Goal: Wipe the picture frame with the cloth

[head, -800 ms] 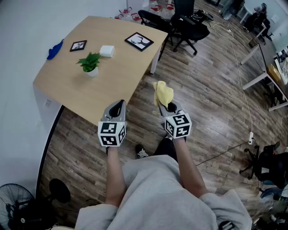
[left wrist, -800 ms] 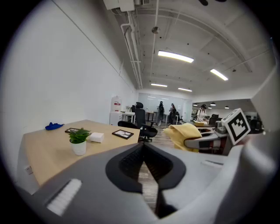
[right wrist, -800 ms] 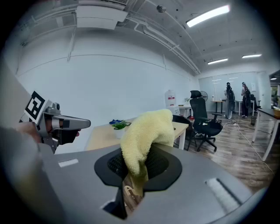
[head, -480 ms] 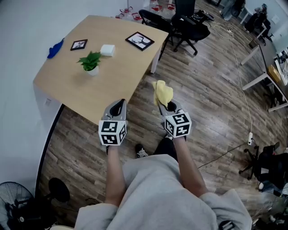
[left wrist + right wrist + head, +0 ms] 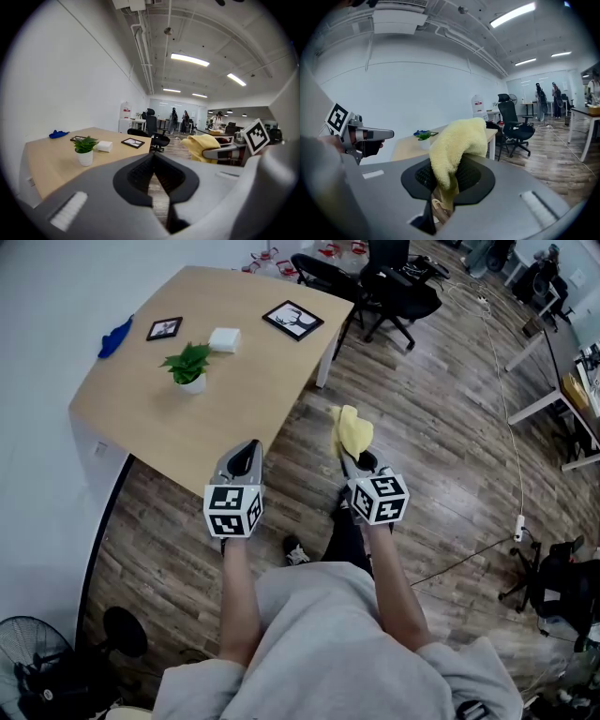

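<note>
A black picture frame [image 5: 292, 320] lies flat near the far right corner of the wooden table [image 5: 225, 399]; it also shows in the left gripper view as the picture frame [image 5: 133, 142]. A smaller frame [image 5: 164, 329] lies at the table's far left. My right gripper [image 5: 352, 452] is shut on a yellow cloth [image 5: 351, 430], held over the floor off the table's right side; the cloth [image 5: 453, 146] droops over the jaws. My left gripper [image 5: 246, 452] is shut and empty at the table's near edge.
On the table stand a small potted plant [image 5: 189, 369], a white box [image 5: 224, 339] and a blue object [image 5: 116, 337] at the far left edge. Black office chairs [image 5: 398, 292] stand beyond the table. A fan [image 5: 37, 671] sits on the floor at lower left.
Both grippers have shifted slightly forward and right with the person; the right one carries the yellow cloth a bit further from the table's edge. Jaw states are unchanged.
</note>
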Tool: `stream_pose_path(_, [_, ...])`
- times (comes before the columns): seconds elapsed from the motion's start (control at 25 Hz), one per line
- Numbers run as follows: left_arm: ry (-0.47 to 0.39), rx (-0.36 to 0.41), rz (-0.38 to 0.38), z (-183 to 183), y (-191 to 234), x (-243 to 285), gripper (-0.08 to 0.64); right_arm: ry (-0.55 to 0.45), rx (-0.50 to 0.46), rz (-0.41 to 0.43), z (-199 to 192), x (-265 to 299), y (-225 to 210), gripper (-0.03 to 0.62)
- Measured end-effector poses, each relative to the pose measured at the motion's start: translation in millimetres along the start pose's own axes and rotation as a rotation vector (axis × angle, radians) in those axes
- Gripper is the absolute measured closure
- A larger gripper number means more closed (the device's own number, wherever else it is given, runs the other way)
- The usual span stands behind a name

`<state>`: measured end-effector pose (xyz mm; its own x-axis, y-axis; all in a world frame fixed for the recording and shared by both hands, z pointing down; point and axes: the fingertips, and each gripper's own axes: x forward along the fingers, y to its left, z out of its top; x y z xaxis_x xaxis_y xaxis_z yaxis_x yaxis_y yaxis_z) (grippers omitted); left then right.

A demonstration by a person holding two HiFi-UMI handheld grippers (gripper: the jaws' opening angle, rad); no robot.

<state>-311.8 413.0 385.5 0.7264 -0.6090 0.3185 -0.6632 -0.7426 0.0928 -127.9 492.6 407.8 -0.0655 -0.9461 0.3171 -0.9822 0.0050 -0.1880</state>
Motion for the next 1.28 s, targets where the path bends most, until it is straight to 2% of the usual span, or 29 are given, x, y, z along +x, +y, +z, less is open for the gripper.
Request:
stream_pose_path(0.28, [0.052,0.013,-0.010,-7,-8,33,0.508,0.021,0.043,-0.003,-5,19,-31,0.541])
stream_pose_path(0.52, [0.064,0.015,0.003,7,-2,75,0.508,0.026,0.048,0.018,12,54,-57,0.541])
stream_pose_path(1.0, [0.098,0.010,-0.019,41,4,201,0.508,0.053,-0.059,0.032,61,138,-136,0.541])
stream_pose_path(1.28, [0.136,0.022,0.008,64,7,272,0.508,0.125,-0.082,0.115,81,188,-184,0.541])
